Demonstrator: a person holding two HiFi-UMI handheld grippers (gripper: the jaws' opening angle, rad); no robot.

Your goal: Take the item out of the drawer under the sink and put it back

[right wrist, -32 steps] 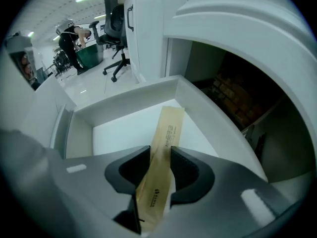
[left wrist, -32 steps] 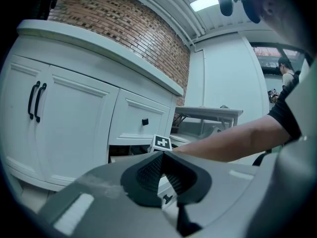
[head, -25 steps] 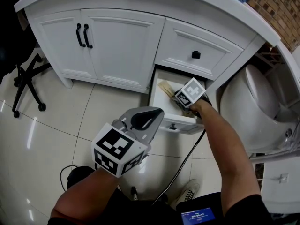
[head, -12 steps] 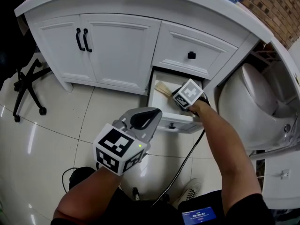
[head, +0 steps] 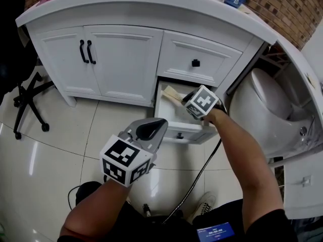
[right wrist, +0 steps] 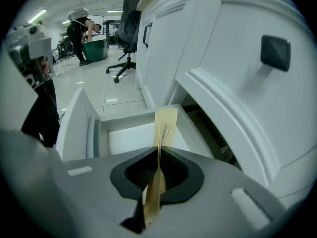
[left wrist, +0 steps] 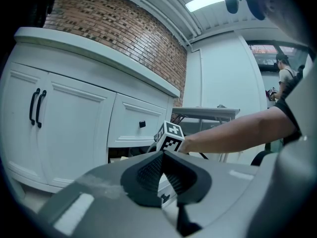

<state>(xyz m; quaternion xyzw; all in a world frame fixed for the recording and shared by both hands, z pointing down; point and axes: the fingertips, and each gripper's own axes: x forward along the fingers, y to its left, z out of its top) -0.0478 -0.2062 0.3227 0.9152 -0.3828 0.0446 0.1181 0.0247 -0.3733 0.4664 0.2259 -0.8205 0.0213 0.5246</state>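
1 white vanity, 1 toilet beside it. 2 doors, 2 black handles. 2 drawers: upper drawer shut, lower drawer open. 2 grippers: left gripper near the floor side, jaws together, empty; right gripper jaws closing, pinching 1 thin beige packet over the open drawer's inside.

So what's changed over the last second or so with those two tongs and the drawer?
The right tongs, open a second ago, are closing on the tan paper packet in the drawer and now pinch it. The left tongs stay shut and empty, held back from the cabinet; the drawer stays open.
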